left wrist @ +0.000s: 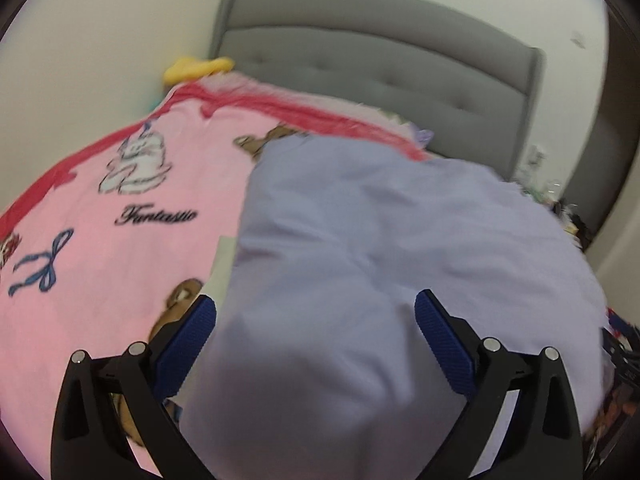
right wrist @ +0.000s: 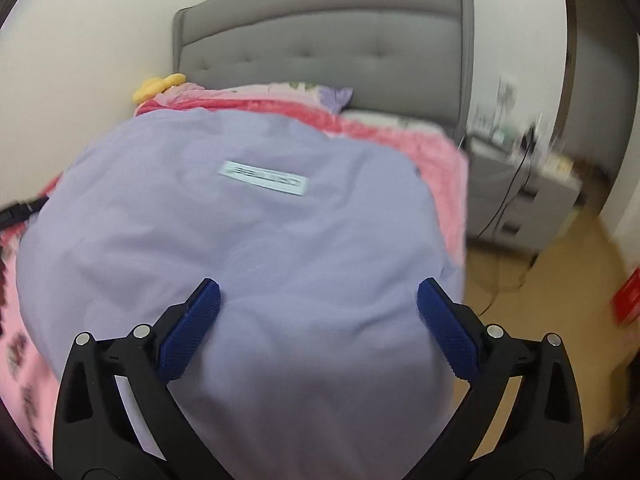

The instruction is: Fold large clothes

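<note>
A large lavender garment (left wrist: 380,240) lies spread on the bed, over a pink printed blanket (left wrist: 100,208). In the right wrist view the same garment (right wrist: 240,232) shows a small white label (right wrist: 264,178) near its middle. My left gripper (left wrist: 315,312) is open, its blue pads wide apart, with the garment's near edge bulging up between them; the pads do not press on it. My right gripper (right wrist: 319,300) is open just as wide over the garment's near right part, nothing pinched.
A grey padded headboard (left wrist: 380,52) stands at the far end against a white wall. A yellow soft item (left wrist: 196,68) lies at the bed's far left corner. Right of the bed stand a grey nightstand (right wrist: 516,188) with cables, wooden floor (right wrist: 552,280) and a red box (right wrist: 628,296).
</note>
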